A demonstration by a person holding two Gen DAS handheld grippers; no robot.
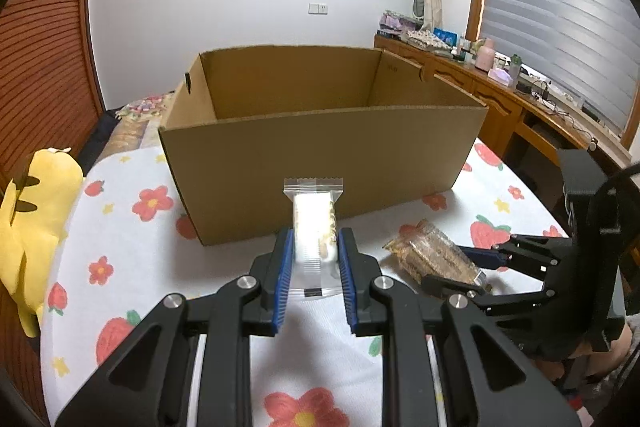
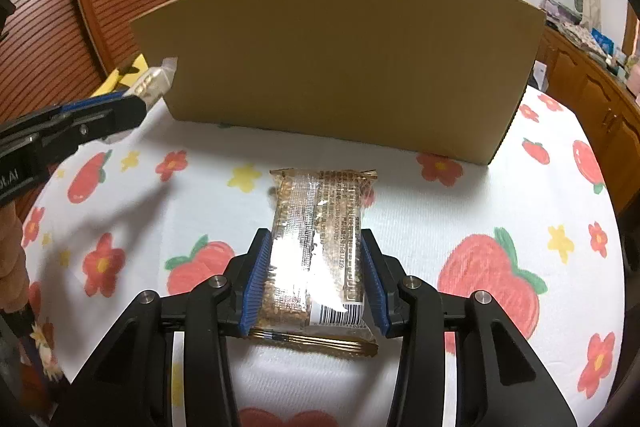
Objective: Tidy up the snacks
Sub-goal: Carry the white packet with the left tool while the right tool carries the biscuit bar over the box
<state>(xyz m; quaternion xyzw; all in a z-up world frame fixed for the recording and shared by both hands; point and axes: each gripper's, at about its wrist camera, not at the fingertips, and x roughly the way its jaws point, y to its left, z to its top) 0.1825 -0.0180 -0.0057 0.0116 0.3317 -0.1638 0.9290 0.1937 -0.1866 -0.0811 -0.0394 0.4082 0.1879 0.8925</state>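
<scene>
White snack pack (image 1: pixel 314 227): clamped in your left tool (image 1: pixel 313 259), raised just in front of the cardboard box's (image 1: pixel 320 163) near wall.
Brown snack pack (image 2: pixel 316 255): gripped in your right tool (image 2: pixel 314 281), also in front of the box, to the right of the white pack.
Cardboard box: open top, standing on the worktop (image 2: pixel 420 211); what lies inside cannot be seen.
Worktop: strawberry-and-flower cloth.
Yellow plush (image 1: pixel 28 223): at the worktop's edge, left of the box.

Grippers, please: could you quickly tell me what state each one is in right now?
Left gripper: shut on the white snack pack.
Right gripper: shut on the brown snack bar.
</scene>
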